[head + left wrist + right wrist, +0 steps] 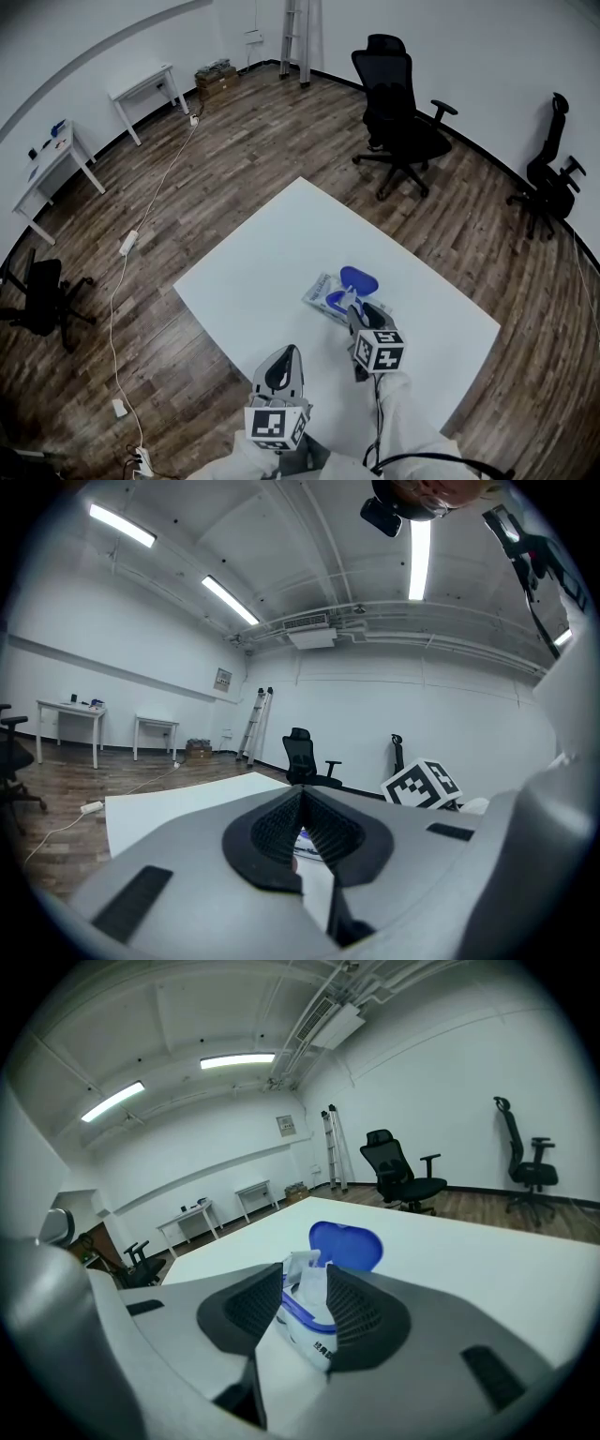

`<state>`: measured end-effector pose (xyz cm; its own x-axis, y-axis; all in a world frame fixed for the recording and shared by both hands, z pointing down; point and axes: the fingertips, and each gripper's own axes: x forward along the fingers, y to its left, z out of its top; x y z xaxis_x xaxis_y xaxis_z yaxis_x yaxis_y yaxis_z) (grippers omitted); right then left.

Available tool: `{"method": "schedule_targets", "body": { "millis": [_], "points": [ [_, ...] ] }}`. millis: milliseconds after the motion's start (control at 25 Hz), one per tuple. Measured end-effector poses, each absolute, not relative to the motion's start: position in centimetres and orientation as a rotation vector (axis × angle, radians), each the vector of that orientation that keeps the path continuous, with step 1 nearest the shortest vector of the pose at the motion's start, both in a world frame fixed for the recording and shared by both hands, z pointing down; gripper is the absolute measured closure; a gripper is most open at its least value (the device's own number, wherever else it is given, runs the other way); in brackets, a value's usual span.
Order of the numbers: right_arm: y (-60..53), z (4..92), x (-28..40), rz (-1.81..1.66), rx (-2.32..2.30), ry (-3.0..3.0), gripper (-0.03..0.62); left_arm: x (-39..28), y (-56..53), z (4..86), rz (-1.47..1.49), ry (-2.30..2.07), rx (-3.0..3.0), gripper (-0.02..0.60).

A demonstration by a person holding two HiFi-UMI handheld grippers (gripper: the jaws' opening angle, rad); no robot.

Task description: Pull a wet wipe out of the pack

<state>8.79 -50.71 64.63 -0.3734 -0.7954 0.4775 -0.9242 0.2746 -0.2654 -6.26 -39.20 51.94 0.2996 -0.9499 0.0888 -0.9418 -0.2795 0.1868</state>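
Observation:
A wet wipe pack [336, 296] lies on the white table [272, 253], its blue lid [359, 278] flipped up. My right gripper [354, 311] is at the pack's near end. In the right gripper view the right gripper [305, 1277] is open, and the pack [314, 1330] with a white wipe tip [302, 1264] standing out of its opening shows in the gap; the pads do not press on it. The blue lid [345, 1244] stands behind. My left gripper [289, 351] hangs nearer the table's front edge, apart from the pack. The left gripper [301, 795] is shut with nothing in it.
A black office chair [401, 117] stands beyond the table and another [551, 178] at the far right. Two white desks [145, 84] [52, 161] line the left wall. A cable with a power strip [127, 244] runs across the wooden floor, near a third chair [42, 295].

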Motion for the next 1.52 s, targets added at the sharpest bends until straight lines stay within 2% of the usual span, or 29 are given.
{"method": "schedule_targets", "body": {
  "millis": [1240, 1520],
  "points": [
    [-53.6, 70.1, 7.8, 0.807, 1.405, -2.061, 0.447, -8.3, -40.4, 53.4, -0.039, -1.780, 2.289, 0.585],
    [-53.6, 70.3, 8.1, 0.765, 1.423, -2.040, 0.508, -8.3, -40.5, 53.9, -0.036, -1.771, 2.287, 0.584]
  ]
}}
